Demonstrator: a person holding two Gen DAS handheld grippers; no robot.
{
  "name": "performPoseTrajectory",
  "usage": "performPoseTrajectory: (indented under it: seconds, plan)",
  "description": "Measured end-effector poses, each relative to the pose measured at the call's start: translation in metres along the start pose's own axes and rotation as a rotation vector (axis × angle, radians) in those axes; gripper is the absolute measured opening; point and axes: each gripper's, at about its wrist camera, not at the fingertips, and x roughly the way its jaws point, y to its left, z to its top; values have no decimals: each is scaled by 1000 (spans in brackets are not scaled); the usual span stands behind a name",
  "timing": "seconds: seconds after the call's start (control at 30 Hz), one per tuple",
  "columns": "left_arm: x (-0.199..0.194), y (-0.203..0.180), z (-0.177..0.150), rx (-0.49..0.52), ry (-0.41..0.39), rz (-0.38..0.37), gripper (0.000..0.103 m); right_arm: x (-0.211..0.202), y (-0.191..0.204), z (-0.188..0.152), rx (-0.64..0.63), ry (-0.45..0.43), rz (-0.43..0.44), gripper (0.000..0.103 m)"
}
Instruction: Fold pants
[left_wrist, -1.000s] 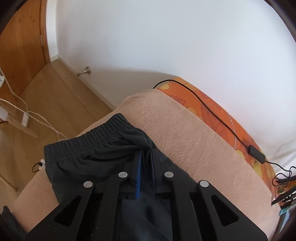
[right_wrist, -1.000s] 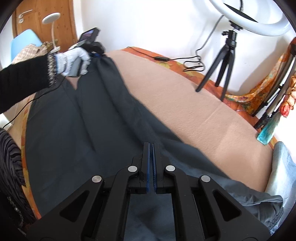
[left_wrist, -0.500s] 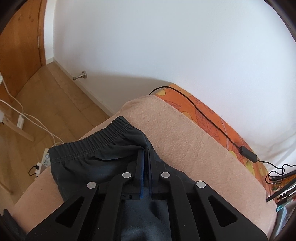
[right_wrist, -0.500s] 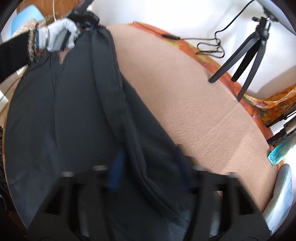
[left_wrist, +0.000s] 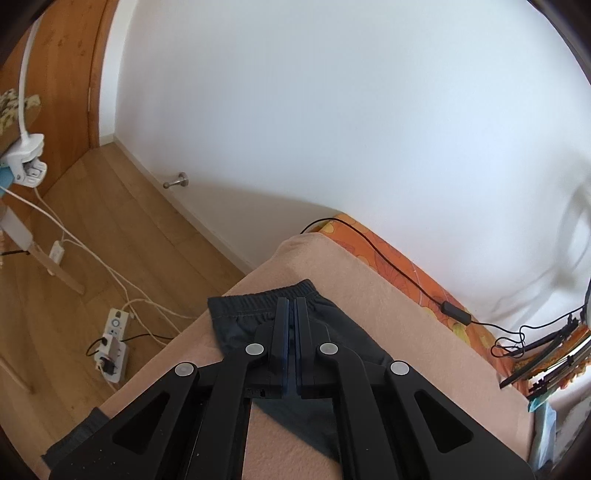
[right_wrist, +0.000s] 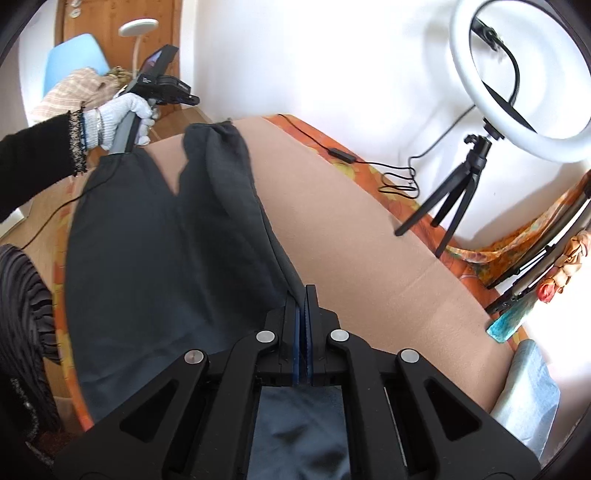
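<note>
Dark grey pants (right_wrist: 155, 258) lie lengthwise on a peach blanket (right_wrist: 351, 229) over the bed. The elastic waistband (left_wrist: 255, 301) shows in the left wrist view near the blanket's far corner. My left gripper (left_wrist: 290, 306) has its jaws shut over the waistband area; in the right wrist view it (right_wrist: 162, 88) is held by a white-gloved hand raised above the waist end, and whether cloth is pinched I cannot tell. My right gripper (right_wrist: 304, 295) is shut on the pants' leg edge near the right fold.
A ring light on a black tripod (right_wrist: 454, 184) stands on the bed's far side, with a black cable (left_wrist: 399, 269) along the orange sheet. A power strip and white cords (left_wrist: 114, 332) lie on the wooden floor. A light blue cloth (right_wrist: 528, 387) lies at the right.
My left gripper has risen and drawn back, so the waistband looks smaller and farther. My right gripper swung through a blur and is steady again, shut on the leg edge.
</note>
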Motion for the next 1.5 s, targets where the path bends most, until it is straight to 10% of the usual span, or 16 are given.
performPoseTrajectory:
  seconds: [0.23, 0.37, 0.83, 0.93, 1.0, 1.5]
  plan:
    - [-3, -32, -14, 121, 114, -47, 11, -7, 42, -15, 47, 30, 101, 3]
    - [20, -65, -23, 170, 190, -27, 54, 0, 78, -31, 8, 76, 138, 3]
    - [126, -114, -45, 209, 296, 232, 56, 27, 75, -51, 100, 43, 199, 3]
    - [126, -112, -46, 217, 260, 229, 51, 30, 69, -55, 100, 48, 193, 3]
    - [122, -107, -47, 229, 223, 242, 4, 32, 65, -56, 112, 48, 186, 3]
    - [22, -44, -21, 66, 38, 20, 1, 22, 33, -45, 195, -2, 45, 3]
